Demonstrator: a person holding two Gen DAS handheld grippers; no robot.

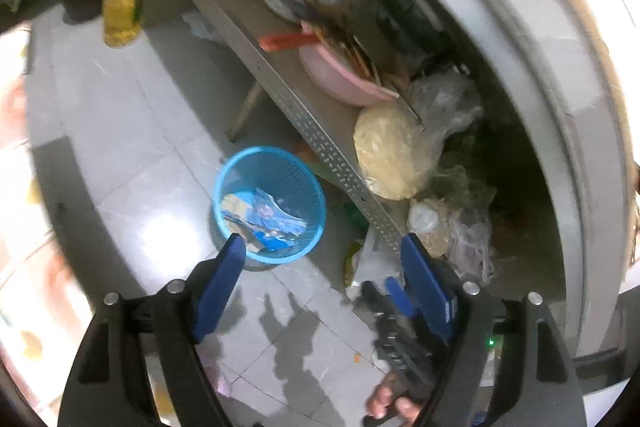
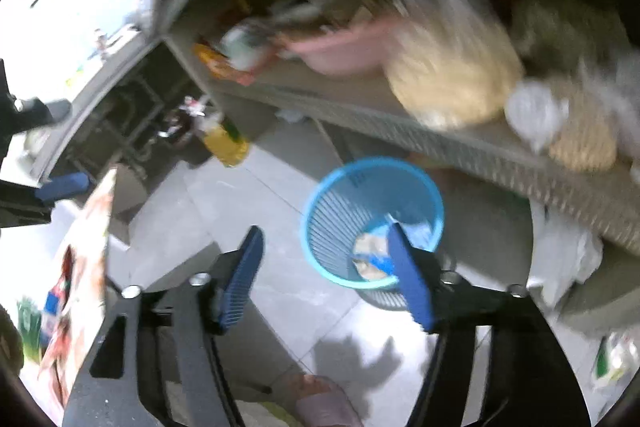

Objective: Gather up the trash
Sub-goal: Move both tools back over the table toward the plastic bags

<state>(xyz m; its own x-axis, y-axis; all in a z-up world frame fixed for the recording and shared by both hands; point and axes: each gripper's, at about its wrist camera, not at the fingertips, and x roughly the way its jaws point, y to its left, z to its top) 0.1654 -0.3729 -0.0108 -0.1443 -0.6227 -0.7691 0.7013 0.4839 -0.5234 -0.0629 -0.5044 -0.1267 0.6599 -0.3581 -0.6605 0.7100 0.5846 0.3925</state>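
A blue mesh basket (image 1: pixel 294 171) stands on the grey tiled floor beside a metal shelf. Crumpled wrappers and paper (image 1: pixel 260 219) lie inside it. My left gripper (image 1: pixel 324 247) hangs above the basket's near rim, open, with nothing between its blue fingers. In the right wrist view the same basket (image 2: pixel 340 227) sits below my right gripper (image 2: pixel 325 235), which is also open and empty; its right finger overlaps the trash (image 2: pixel 370 251) in the basket. The right gripper's blue pad (image 1: pixel 396 295) and a hand (image 1: pixel 390 403) show low in the left wrist view.
The perforated metal shelf (image 1: pixel 320 143) carries a pink basin (image 1: pixel 340 83), a pale bulging bag (image 1: pixel 394 151), bowls and plastic bags. An oil bottle (image 1: pixel 122 7) stands on the floor further back. A colourful printed pack (image 2: pixel 86 247) stands at the left in the right wrist view.
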